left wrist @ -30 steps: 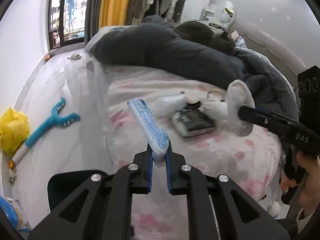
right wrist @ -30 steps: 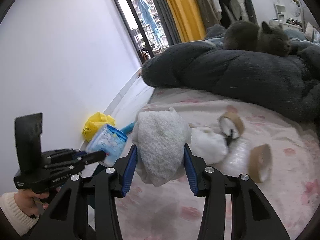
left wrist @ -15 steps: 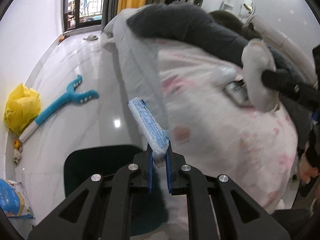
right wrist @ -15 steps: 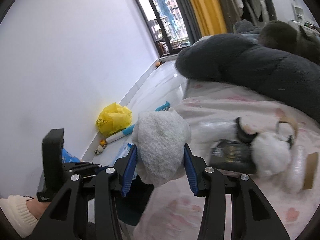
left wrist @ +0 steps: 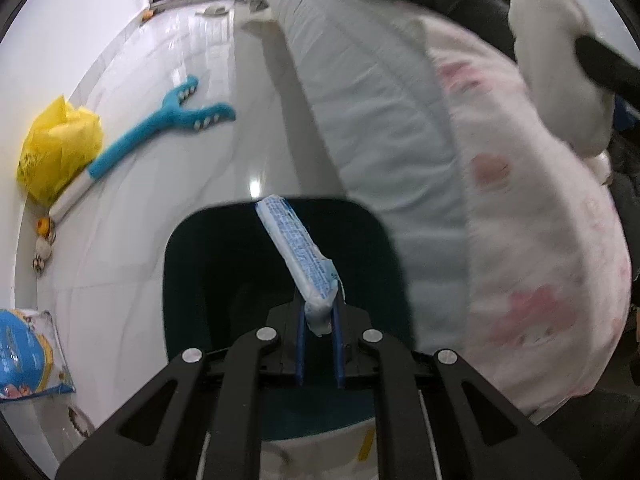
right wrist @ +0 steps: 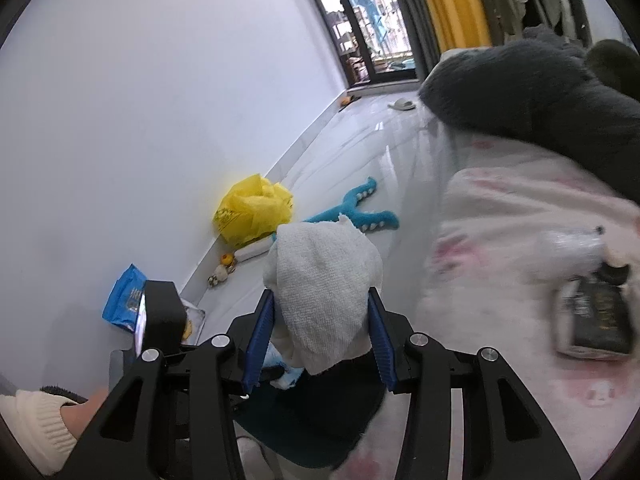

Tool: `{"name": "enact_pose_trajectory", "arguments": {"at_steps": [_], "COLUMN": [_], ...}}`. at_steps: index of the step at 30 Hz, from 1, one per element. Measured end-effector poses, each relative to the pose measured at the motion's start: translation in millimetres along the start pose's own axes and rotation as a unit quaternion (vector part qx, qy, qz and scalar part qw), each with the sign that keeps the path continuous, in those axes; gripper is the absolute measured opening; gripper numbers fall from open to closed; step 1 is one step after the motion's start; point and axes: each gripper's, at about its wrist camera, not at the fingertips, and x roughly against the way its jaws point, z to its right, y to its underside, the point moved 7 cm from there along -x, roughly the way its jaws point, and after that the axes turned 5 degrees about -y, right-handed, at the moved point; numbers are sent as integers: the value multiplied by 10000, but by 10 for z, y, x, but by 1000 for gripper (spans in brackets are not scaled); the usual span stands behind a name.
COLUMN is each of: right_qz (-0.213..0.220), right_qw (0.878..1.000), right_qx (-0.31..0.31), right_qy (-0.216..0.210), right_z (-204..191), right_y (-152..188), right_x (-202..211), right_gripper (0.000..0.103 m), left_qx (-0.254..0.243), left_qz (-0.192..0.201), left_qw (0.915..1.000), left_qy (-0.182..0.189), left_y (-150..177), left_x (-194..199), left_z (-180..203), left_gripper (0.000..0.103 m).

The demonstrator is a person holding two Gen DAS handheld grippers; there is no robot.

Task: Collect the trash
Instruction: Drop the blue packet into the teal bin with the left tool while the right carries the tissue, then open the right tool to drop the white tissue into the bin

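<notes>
My left gripper (left wrist: 319, 322) is shut on one end of a blue and white tissue pack (left wrist: 294, 248), which sticks up over the mouth of a dark teal bin (left wrist: 188, 264) on the floor beside the bed. My right gripper (right wrist: 322, 344) is shut on a crumpled white cloth wad (right wrist: 324, 288); in the left wrist view the same white cloth wad (left wrist: 560, 60) hangs at the upper right above the bed. In the right wrist view the teal bin (right wrist: 316, 420) lies just below the cloth, with the left gripper's body (right wrist: 160, 320) beside it.
The bed with its pink-patterned sheet (left wrist: 520, 200) fills the right side. A black box (right wrist: 596, 320) and a clear plastic wrapper (right wrist: 572, 242) lie on it. On the floor are a yellow bag (left wrist: 56, 148), a blue toy (left wrist: 168, 120) and a blue packet (left wrist: 24, 356).
Both grippers swung left from over the bed to the floor side and tilted downward. The tissue pack now hangs over the teal bin, and the cloth wad has come beside it.
</notes>
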Motion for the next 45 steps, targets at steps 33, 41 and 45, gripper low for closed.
{"name": "enact_pose_trajectory", "arguments": {"at_steps": [33,41,45], "right_qz": [-1786,-2158,-2350], "right_qw": [9829,9750,9702], "right_qx": [-249,-139,-57], "right_qy": [364,511,597], "right_z": [-211,-182,-159], "right_y": [856,1085,1193], "right_x": [-1690,-1901,-1921], "right_gripper": [46,46,49], "left_qx": [322,406,347], "left_qz": [627,1091,1329], "left_qw": [9975,9932,9904], "left_qy": [35,97,143], "left_y": [117,-60,-156], "left_x": [575,863,1015], "left_z": [-918,-921,-841], "left_gripper": [59,59,59]}}
